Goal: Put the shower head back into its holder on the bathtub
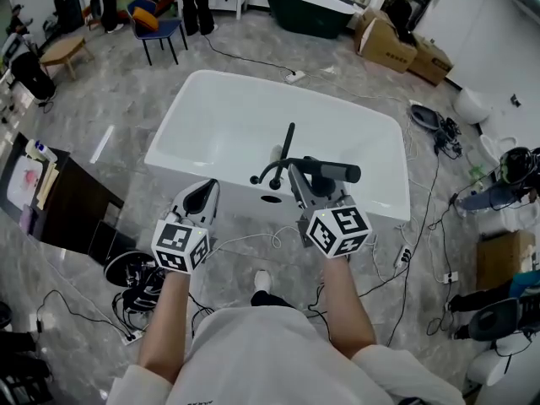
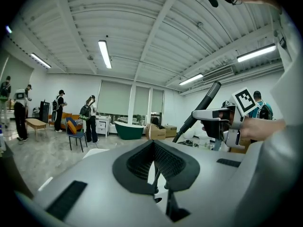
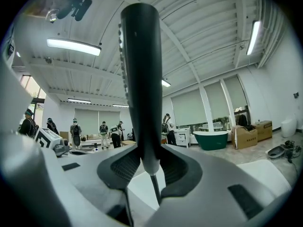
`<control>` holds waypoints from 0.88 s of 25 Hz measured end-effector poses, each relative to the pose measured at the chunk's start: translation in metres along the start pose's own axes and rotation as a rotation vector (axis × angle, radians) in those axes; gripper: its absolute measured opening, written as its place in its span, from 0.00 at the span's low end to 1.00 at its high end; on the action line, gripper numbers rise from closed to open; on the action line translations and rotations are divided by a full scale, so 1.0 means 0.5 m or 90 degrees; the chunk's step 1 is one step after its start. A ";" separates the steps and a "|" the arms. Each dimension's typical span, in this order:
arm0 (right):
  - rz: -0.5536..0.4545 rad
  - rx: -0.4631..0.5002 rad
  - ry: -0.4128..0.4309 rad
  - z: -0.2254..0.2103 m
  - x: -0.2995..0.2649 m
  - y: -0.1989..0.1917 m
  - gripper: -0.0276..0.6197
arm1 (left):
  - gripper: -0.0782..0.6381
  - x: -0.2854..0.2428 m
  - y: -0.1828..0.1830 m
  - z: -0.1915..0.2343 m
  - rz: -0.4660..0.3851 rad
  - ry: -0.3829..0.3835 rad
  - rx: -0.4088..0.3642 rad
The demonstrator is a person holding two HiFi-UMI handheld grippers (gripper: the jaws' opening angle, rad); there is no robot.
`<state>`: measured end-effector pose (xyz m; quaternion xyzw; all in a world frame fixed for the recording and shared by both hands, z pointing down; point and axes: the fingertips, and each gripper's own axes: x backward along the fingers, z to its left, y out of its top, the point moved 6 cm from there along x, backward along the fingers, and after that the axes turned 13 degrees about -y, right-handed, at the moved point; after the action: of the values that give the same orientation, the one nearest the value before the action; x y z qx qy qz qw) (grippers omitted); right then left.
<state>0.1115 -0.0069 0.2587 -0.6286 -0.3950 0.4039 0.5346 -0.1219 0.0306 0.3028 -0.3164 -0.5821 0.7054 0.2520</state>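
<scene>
The white bathtub lies ahead of me, with a black faucet fitting and a thin upright black rod on its near rim. My right gripper is shut on the lower end of the black stick-shaped shower head. The head hangs just right of the faucet, above the rim. In the right gripper view the shower head rises from the jaws, with a thin hose below. My left gripper is shut and holds nothing, left of the faucet. From it I see the shower head.
A dark green tub, a blue chair and cardboard boxes stand at the back. A dark cabinet is at the left and shoes lie near my feet. Cables run across the floor at the right. People stand far off.
</scene>
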 end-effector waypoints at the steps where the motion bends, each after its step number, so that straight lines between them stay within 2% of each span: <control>1: 0.003 -0.001 0.004 -0.007 -0.009 -0.002 0.26 | 0.12 -0.011 0.000 0.004 0.002 0.002 0.001; 11: 0.036 -0.009 0.055 -0.068 -0.097 -0.037 0.26 | 0.12 -0.119 -0.006 0.032 0.016 0.026 0.012; 22: 0.087 -0.008 0.103 -0.127 -0.165 -0.095 0.26 | 0.12 -0.189 -0.024 0.044 0.035 0.067 0.024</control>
<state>0.1375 -0.1001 0.3194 -0.6878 -0.3095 0.3847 0.5321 -0.0746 -0.0499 0.3316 -0.3641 -0.5461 0.7050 0.2689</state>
